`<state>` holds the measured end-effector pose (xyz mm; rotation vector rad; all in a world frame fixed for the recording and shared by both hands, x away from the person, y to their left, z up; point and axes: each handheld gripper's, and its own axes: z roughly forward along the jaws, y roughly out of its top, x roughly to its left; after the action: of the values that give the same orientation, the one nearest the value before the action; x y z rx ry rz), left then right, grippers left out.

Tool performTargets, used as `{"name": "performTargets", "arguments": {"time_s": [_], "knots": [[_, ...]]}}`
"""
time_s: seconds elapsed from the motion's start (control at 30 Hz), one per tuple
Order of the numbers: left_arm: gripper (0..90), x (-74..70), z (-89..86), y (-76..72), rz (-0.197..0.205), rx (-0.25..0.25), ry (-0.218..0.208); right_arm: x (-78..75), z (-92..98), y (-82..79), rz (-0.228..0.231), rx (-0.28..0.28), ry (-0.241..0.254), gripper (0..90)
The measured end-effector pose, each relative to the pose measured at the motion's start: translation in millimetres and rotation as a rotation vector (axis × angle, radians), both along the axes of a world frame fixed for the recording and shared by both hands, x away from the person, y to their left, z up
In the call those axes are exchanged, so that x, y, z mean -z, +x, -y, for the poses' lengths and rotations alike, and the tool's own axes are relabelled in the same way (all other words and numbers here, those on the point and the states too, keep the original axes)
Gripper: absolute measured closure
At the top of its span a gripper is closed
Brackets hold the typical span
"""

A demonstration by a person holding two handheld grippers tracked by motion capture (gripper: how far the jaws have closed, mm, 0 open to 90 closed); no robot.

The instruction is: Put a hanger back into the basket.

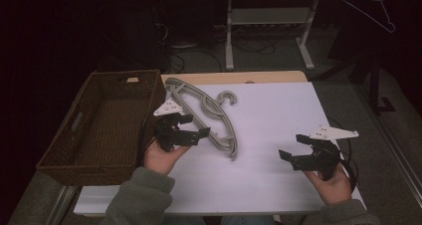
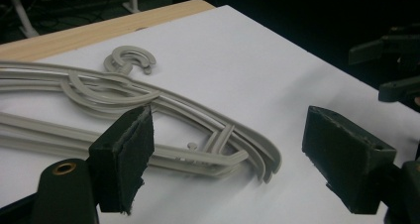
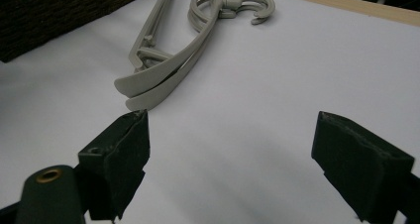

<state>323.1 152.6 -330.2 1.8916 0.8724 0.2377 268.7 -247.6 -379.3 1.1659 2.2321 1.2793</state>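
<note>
Two stacked hangers (image 1: 209, 116) could slide apart if the wide-open left gripper (image 1: 191, 126) pinches only one, while the right gripper (image 1: 293, 148) waits wide open too.

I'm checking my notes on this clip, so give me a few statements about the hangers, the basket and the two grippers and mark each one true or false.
1. The grey hangers lie on the white table. True.
2. The hangers are inside the wicker basket. False: they lie on the table beside it, to its right in the high view.
3. The left gripper is clamped on a hanger. False: its jaws stand open, close to the hangers.
4. The right gripper has open jaws with nothing between them. True.
5. The hangers' hooks point toward the basket. False: they point away from it.
</note>
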Motion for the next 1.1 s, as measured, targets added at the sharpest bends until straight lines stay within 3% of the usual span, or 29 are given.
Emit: {"name": "performTargets", "arguments": {"time_s": [0.4, 0.7, 1.1], "knots": [[21.4, -4.6, 14.2, 13.7, -0.024, 0.003, -0.035, 0.5, 0.8, 1.7, 0.004, -0.003, 0.001, 14.3], [22.1, -4.1, 28.2, 28.4, -0.063, 0.0, -0.053, 2.1, -1.1, 2.2, 0.003, -0.003, -0.004, 14.3], [26.0, 3.0, 49.0, 46.9, -0.137, 0.001, -0.033, 5.1, -3.8, 4.9, -0.002, -0.015, -0.014, 14.5]]}}
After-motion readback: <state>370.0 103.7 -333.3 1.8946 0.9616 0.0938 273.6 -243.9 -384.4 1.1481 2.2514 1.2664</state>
